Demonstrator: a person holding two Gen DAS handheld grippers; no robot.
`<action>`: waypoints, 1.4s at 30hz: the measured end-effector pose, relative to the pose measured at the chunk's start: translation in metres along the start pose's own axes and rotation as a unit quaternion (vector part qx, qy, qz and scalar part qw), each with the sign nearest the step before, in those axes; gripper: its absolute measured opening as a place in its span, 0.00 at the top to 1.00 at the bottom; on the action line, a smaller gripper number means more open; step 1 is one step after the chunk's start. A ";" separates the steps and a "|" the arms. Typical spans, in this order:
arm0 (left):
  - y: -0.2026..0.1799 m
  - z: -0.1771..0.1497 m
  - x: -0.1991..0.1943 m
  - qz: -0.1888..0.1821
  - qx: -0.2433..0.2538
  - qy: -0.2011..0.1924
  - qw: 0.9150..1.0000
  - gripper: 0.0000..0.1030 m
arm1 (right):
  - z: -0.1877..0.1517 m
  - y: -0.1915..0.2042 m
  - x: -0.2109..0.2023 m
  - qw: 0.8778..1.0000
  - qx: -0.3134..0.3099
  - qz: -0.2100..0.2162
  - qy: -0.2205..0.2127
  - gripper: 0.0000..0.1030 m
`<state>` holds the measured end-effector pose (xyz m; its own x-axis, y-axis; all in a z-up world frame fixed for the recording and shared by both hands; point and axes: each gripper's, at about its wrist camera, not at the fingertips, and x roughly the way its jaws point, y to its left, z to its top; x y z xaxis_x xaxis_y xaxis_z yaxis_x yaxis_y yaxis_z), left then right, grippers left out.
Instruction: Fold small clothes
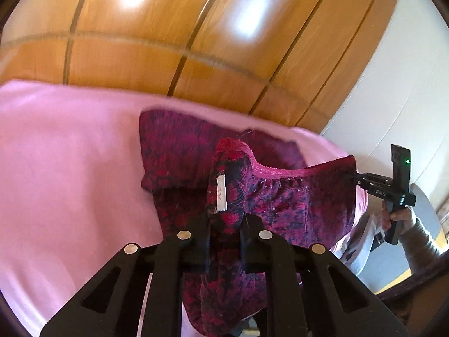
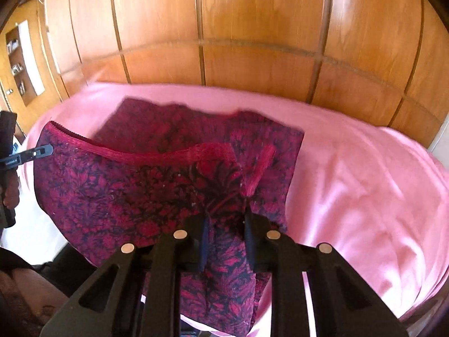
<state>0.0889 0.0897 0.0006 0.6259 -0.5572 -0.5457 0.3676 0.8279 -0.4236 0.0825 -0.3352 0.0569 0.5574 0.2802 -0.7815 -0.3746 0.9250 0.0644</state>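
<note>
One patterned garment (image 2: 118, 185) hangs stretched over the pink bed (image 2: 364, 182), left tongs (image 1: 224, 236) and right tongs (image 2: 226, 233) each clamping its waistband.

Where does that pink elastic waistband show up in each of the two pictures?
Left wrist view: waistband runs centre to right, toward the right gripper.
Right wrist view: waistband runs left to centre, from the left gripper.
Shared landmark: pink bedsheet.

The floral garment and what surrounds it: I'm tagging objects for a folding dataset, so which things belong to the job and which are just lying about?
In the job:
- floral garment, held up by its pink waistband
- left gripper, shut on it
- right gripper, shut on it
- pink sheet

Just there:
- folded floral cloth
- wooden wardrobe
- white wall
</note>
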 end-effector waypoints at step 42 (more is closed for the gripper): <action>0.087 0.063 0.114 0.158 -0.111 0.027 0.981 0.36 | 0.062 -0.108 0.110 0.978 0.204 -0.033 -0.016 0.28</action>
<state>0.2357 0.1028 -0.0528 0.6453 -0.2816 -0.7101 -0.0019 0.9290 -0.3702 0.2307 -0.3887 0.0028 0.5956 0.2182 -0.7731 -0.0131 0.9649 0.2622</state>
